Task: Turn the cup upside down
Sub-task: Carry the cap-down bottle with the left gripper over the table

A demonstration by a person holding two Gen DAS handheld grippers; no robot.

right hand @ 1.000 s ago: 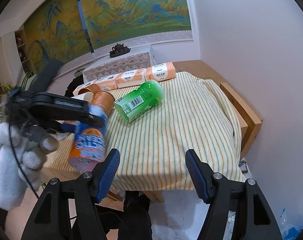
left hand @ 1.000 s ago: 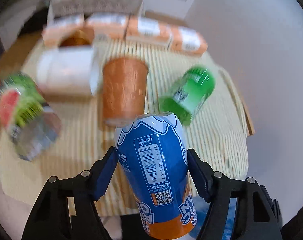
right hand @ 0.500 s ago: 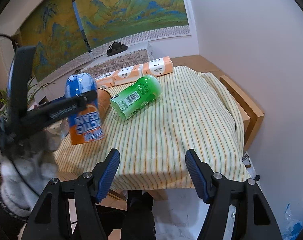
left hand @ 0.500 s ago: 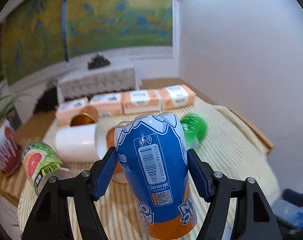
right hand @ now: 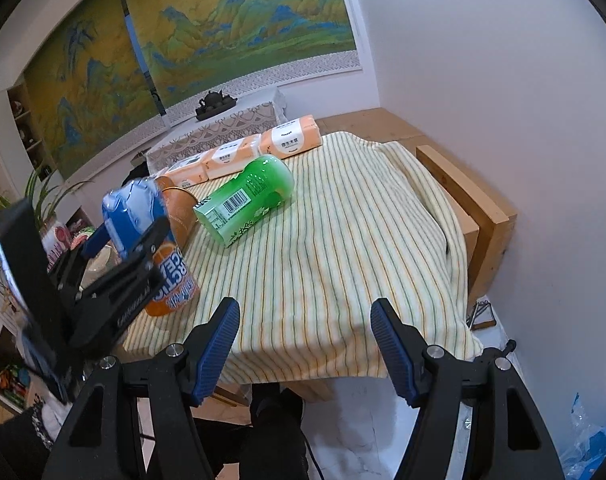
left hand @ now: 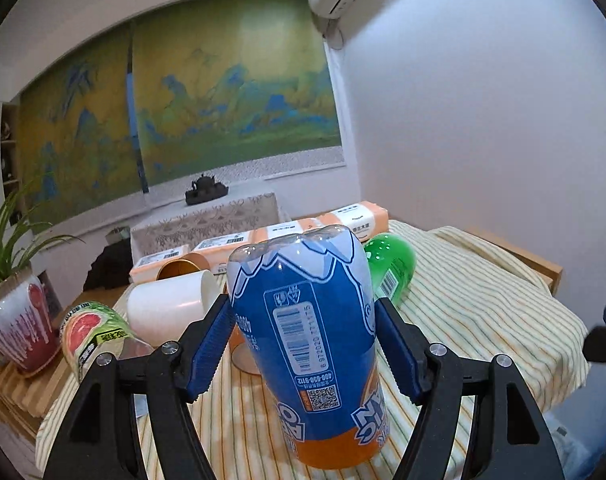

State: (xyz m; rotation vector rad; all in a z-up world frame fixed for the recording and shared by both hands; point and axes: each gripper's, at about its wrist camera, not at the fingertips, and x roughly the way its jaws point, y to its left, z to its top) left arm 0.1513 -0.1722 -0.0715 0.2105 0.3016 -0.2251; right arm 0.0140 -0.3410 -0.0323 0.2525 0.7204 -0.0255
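Observation:
A blue cup with an orange band point(left hand: 303, 344) stands upside down, its domed base on top and its orange open end down at the striped cloth point(left hand: 483, 292). My left gripper point(left hand: 303, 320) is shut on it, one blue pad on each side. In the right wrist view this cup point(right hand: 143, 216) sits near the table's front left corner, and I cannot tell whether its rim touches the cloth. My right gripper point(right hand: 305, 312) is open over the table's front edge with nothing between its fingers.
A green cup point(right hand: 247, 200) lies on its side mid-table. A copper cup point(right hand: 179, 208) stands just behind the blue one. A white cup point(left hand: 171, 312) and a grapefruit-label cup point(left hand: 95, 336) lie to the left. Tissue packs point(right hand: 291, 140) line the back; a plant pot point(left hand: 15, 320) stands far left.
The left gripper has swung from looking down at the table to level, bringing the held blue cup base-up and lower, down to the cloth at the front left. The right gripper stayed open.

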